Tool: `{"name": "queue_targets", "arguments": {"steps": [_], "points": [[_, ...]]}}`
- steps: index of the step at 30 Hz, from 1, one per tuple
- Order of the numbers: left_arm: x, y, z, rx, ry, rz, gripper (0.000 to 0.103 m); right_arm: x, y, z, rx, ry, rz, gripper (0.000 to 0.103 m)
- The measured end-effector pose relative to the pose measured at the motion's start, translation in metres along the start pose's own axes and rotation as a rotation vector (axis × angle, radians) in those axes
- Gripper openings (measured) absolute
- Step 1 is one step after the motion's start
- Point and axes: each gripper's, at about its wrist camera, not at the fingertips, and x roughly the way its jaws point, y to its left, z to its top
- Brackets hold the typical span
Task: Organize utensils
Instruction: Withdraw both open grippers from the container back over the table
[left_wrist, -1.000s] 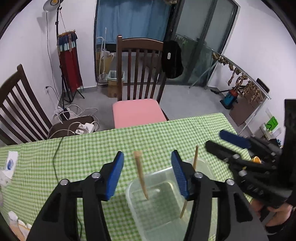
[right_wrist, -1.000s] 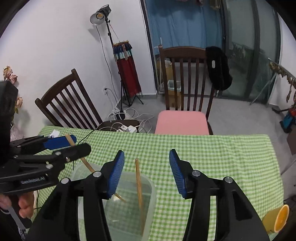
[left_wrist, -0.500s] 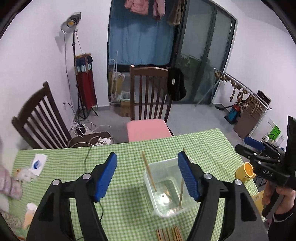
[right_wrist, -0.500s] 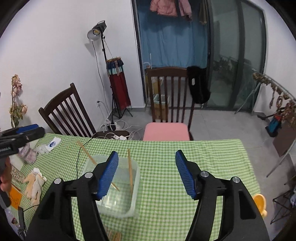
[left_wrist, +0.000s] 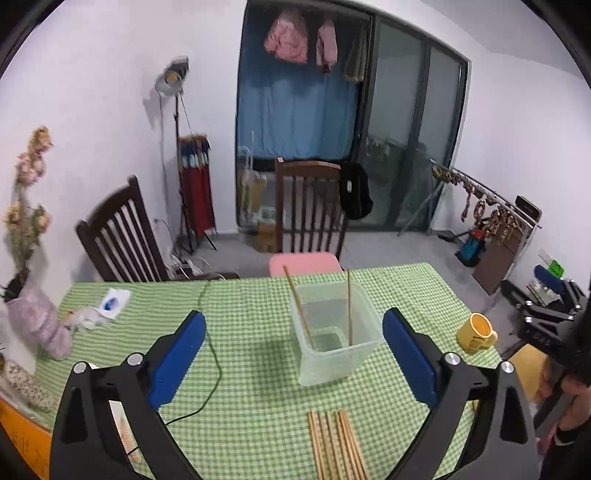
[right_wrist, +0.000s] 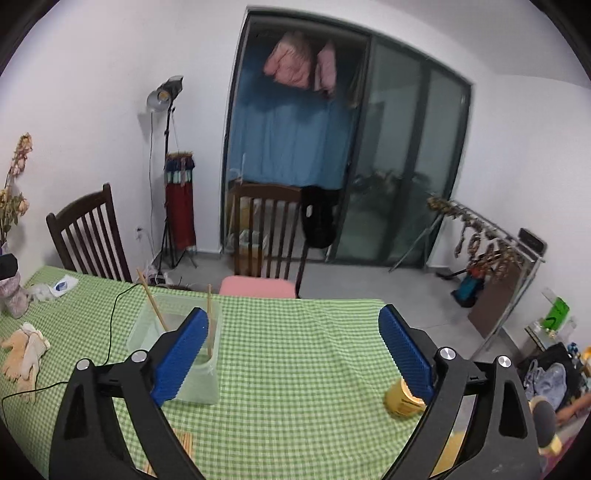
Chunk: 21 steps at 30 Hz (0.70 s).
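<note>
A clear plastic container (left_wrist: 334, 341) stands on the green checked tablecloth (left_wrist: 251, 410). Two wooden chopsticks (left_wrist: 298, 308) lean upright inside it. Several more chopsticks (left_wrist: 338, 446) lie in a bundle on the cloth near the front edge. My left gripper (left_wrist: 293, 360) is open and empty, held high above the table, short of the container. My right gripper (right_wrist: 293, 350) is open and empty, also high, to the right of the container (right_wrist: 177, 354). The bundle shows partly in the right wrist view (right_wrist: 184, 441). The right gripper also shows in the left wrist view (left_wrist: 550, 306).
A yellow mug (left_wrist: 476, 332) stands near the table's right edge. A black cable (left_wrist: 212, 354) crosses the cloth left of the container. A vase with dried flowers (left_wrist: 37, 325), a paper packet (left_wrist: 112, 301) and pale gloves (right_wrist: 24, 349) lie at the left. Two wooden chairs (left_wrist: 306, 206) stand behind.
Both grippers have risen and pulled back from the container and opened wider. The chopstick bundle and the mug have come into view.
</note>
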Motion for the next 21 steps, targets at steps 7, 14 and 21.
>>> {"name": "queue_targets", "arguments": {"steps": [7,14,21], "points": [[-0.062,-0.013,-0.055,-0.001,-0.086,0.019,0.095,-0.059,0.004,-0.036,0.018,-0.064,0.048,0.090],[-0.097,-0.021,-0.130,-0.013,-0.147,-0.024,0.095,-0.100,0.010,-0.094,0.059,-0.112,0.150,0.090],[-0.108,-0.014,-0.221,0.061,-0.213,-0.048,0.095,-0.116,0.020,-0.172,0.085,-0.092,0.232,0.093]]}}
